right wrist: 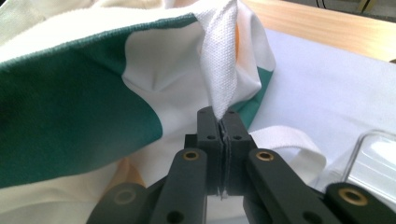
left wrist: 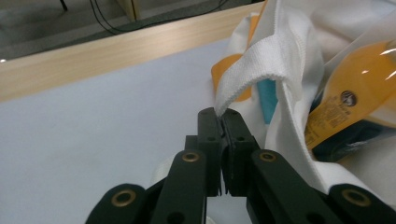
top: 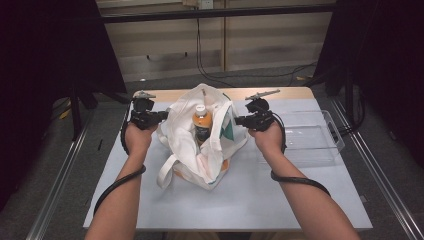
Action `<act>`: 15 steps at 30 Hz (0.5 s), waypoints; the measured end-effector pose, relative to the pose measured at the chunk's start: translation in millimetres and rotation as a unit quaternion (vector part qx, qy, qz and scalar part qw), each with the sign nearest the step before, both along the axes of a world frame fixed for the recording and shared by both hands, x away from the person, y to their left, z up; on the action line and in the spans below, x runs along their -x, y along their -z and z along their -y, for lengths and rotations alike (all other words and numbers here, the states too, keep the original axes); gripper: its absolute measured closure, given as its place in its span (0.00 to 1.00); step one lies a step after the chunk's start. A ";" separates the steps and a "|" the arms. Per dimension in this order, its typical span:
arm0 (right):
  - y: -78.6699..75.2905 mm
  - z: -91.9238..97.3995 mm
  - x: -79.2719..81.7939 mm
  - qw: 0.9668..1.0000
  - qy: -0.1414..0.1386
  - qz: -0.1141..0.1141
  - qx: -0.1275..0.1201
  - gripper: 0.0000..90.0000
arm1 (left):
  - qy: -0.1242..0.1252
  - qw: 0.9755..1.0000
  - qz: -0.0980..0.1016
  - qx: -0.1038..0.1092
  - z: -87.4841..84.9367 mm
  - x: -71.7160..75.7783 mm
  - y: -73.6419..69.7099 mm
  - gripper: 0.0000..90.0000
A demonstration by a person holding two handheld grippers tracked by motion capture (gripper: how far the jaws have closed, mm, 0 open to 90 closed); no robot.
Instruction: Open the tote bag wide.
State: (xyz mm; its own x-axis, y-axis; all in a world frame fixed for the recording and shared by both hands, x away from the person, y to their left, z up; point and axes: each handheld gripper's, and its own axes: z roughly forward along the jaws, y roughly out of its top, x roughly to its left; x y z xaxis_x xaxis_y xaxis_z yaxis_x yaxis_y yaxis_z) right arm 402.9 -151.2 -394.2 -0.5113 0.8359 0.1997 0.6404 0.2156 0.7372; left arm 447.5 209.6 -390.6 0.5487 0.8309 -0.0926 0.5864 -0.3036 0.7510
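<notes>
A white cloth tote bag (top: 200, 150) with green and orange patches lies on the white table mat, its mouth pulled wide. Inside it stands a bottle of orange drink (top: 201, 122) with a white cap; the left gripper view shows the bottle (left wrist: 355, 93) too. My left gripper (top: 161, 116) is shut on the bag's left rim (left wrist: 243, 84). My right gripper (top: 239, 120) is shut on the bag's right rim (right wrist: 219, 65). In the right gripper view the bag's green panel (right wrist: 74, 116) hangs to the left and a loop of the bag's handle (right wrist: 289, 142) lies behind the jaws.
A clear plastic tray (top: 312, 137) sits on the mat right of the bag, near my right hand; its corner (right wrist: 373, 158) is in the right gripper view. The table's wooden far edge (top: 295, 92) runs behind the bag. Black frame posts stand on both sides.
</notes>
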 end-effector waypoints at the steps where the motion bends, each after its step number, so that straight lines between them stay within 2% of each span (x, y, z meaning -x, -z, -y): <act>1: 1.2 0.5 0.4 1.000 0.003 -0.003 0.001 0.98 | -0.002 1.000 -0.005 0.000 -0.7 0.0 2.7 0.97; 2: 2.5 1.8 0.3 1.000 0.004 -0.003 0.001 0.98 | -0.008 1.000 -0.006 0.005 -0.5 0.0 5.5 0.97; 5: 5.6 5.0 -0.1 1.000 0.007 -0.007 0.000 0.98 | -0.011 1.000 -0.010 0.001 -1.8 -0.4 11.8 0.97; 9: 9.5 6.6 -0.3 1.000 0.008 -0.017 0.001 0.98 | -0.006 1.000 -0.026 -0.011 -5.8 -0.6 20.1 0.97; 10: 10.2 7.2 -0.4 1.000 0.008 -0.016 0.001 0.98 | -0.014 1.000 -0.024 -0.005 -4.8 0.1 22.2 0.98; 15: 12.6 10.1 -0.8 1.000 0.012 -0.020 0.000 0.98 | -0.005 0.999 -0.028 -0.014 -6.8 1.1 22.1 0.97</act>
